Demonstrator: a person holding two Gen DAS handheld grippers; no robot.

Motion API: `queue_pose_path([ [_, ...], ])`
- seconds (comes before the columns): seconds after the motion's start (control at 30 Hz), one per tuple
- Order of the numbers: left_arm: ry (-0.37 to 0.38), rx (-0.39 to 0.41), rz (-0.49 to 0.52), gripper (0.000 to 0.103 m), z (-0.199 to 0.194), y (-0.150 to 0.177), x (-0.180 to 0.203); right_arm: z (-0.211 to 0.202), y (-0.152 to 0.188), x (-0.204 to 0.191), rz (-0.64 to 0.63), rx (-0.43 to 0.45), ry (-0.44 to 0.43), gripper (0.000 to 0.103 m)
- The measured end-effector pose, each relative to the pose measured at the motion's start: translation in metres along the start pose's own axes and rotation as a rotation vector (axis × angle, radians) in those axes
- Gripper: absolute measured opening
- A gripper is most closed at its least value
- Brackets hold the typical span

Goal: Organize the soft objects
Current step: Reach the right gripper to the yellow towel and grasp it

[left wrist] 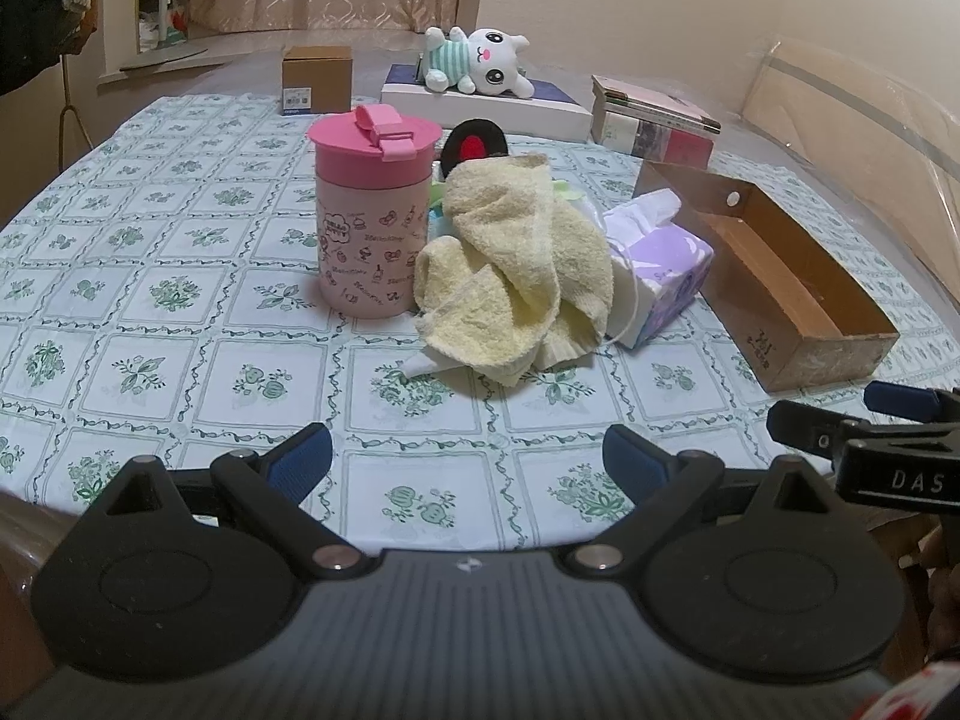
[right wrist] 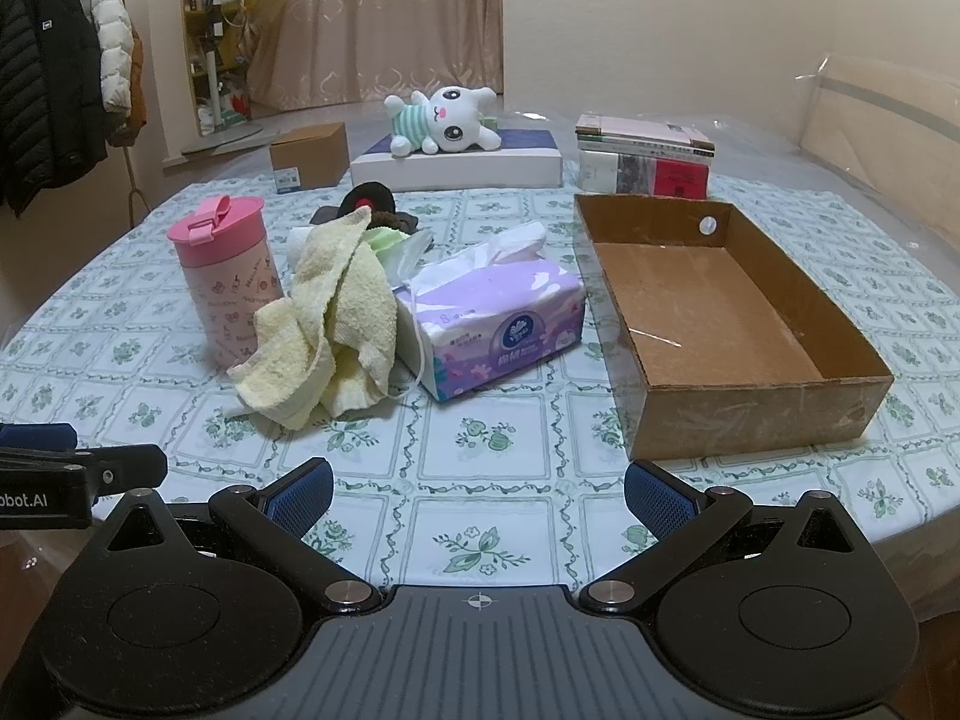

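Evidently nothing is started: left gripper (left wrist: 465, 459) and right gripper (right wrist: 477, 495) hover wide open and empty at frame bottom, the yellow towel (right wrist: 327, 324) heaped mid-frame left of the cardboard tray (right wrist: 744, 408), awaiting a pinch.

Nubbly terry towel (right wrist: 336, 324) beside a matt, scuffed cardboard box (right wrist: 750, 414).

Black linkages; blue pads (left wrist: 300, 459); lettering seemingly "DAS".
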State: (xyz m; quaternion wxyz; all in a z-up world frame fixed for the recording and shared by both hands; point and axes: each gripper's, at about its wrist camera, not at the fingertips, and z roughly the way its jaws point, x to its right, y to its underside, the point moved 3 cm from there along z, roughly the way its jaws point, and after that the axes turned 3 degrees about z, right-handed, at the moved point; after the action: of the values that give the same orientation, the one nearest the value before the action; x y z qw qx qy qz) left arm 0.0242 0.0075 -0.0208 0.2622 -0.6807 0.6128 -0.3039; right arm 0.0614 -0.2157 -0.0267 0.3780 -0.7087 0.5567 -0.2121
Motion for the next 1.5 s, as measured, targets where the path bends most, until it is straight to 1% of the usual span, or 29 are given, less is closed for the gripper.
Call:
queue_pose_path([
  [0.17,-0.015,-0.001,-0.016,0.096,0.008,-0.007,-0.018,0.013,-0.008,-0.013,-0.024,0.007,-0.025,0.102],
  [0.37,-0.013,-0.003,-0.039,0.096,0.029,-0.02,-0.045,0.044,-0.021,-0.035,-0.078,0.023,-0.077,0.102],
  [0.57,-0.014,0.017,-0.016,0.096,0.053,-0.036,-0.062,0.082,-0.036,-0.06,-0.167,0.05,-0.129,0.102],
  [0.73,-0.009,0.019,-0.004,0.096,0.072,-0.044,-0.075,0.114,-0.044,-0.078,-0.255,0.062,-0.155,0.102],
  [0.87,-0.012,0.023,0.011,0.096,0.085,-0.048,-0.082,0.14,-0.045,-0.092,-0.332,0.058,-0.155,0.102],
  [1.1,-0.018,0.004,-0.016,0.096,0.101,-0.048,-0.099,0.174,-0.036,-0.113,-0.453,0.043,-0.146,0.101],
  [1.17,-0.019,-0.002,-0.026,0.096,0.103,-0.047,-0.103,0.182,-0.031,-0.118,-0.489,0.03,-0.144,0.094],
  [1.27,-0.019,-0.01,-0.038,0.096,0.105,-0.045,-0.106,0.188,-0.025,-0.123,-0.522,0.016,-0.144,0.075],
  [1.3,-0.018,-0.012,-0.042,0.096,0.105,-0.044,-0.107,0.188,-0.024,-0.125,-0.532,0.019,-0.142,0.071],
  [1.37,-0.017,-0.015,-0.046,0.096,0.105,-0.043,-0.108,0.185,-0.022,-0.128,-0.544,0.026,-0.145,0.051],
  [1.4,-0.016,-0.015,-0.048,0.096,0.104,-0.043,-0.108,0.183,-0.021,-0.128,-0.548,0.029,-0.142,0.046],
  [1.47,-0.018,-0.013,-0.048,0.096,0.102,-0.042,-0.107,0.177,-0.02,-0.128,-0.553,0.041,-0.125,0.021],
  [1.5,-0.019,-0.011,-0.046,0.096,0.101,-0.043,-0.106,0.174,-0.021,-0.126,-0.547,0.043,-0.12,0.019],
])
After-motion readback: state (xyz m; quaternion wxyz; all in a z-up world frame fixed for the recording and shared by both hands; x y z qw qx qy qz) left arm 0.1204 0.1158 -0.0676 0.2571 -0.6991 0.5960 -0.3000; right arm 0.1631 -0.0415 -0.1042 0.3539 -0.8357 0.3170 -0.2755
